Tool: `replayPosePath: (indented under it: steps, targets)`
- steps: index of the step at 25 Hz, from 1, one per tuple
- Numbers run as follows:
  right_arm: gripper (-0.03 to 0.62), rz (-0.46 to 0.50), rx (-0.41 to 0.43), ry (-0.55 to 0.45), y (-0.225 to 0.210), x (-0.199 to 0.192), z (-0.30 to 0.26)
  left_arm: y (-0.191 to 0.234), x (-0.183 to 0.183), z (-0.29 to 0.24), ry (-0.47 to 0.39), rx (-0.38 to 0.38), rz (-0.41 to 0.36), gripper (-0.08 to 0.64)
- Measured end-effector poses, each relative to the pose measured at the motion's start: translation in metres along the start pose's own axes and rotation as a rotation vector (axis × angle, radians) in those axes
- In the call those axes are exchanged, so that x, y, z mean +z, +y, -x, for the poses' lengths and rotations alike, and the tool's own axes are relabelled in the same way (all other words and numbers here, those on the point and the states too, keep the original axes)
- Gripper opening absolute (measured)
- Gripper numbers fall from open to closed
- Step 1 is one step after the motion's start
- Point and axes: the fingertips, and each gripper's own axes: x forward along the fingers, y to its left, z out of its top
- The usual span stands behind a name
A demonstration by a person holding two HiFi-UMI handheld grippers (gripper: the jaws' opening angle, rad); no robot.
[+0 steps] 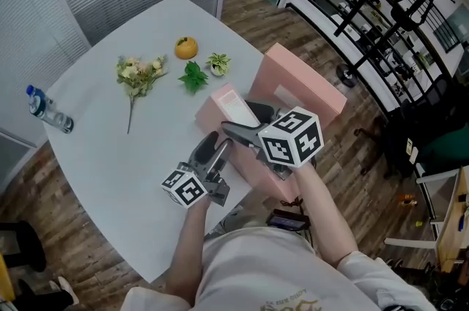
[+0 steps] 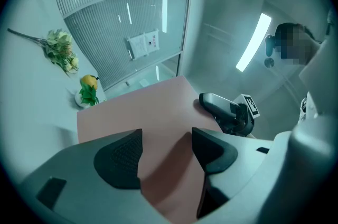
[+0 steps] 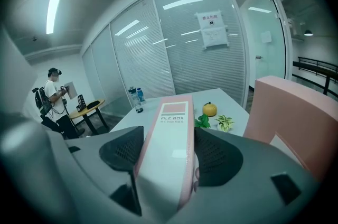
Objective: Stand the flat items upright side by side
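A pink file box with a white labelled spine is leaning spine-up just beside a plain pink box standing upright.

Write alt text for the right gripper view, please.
The right gripper clamps the white, pink-edged spine of a file box between its jaws. Beyond it are a white table with an orange, and a second pink box at right.

Office — glass partitions, file box

L tongs jaws apart, R tongs clamped on file box, forearms close together
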Motion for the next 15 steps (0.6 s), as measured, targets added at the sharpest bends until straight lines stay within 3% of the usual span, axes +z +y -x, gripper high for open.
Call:
replayPosePath:
  steps: [15]
  targets:
    - [0.316,0.070,-0.006,-0.164,0.014,0.022,0.020,-0.008,0.010,0.005,-0.052,0.005,0.011,0.282]
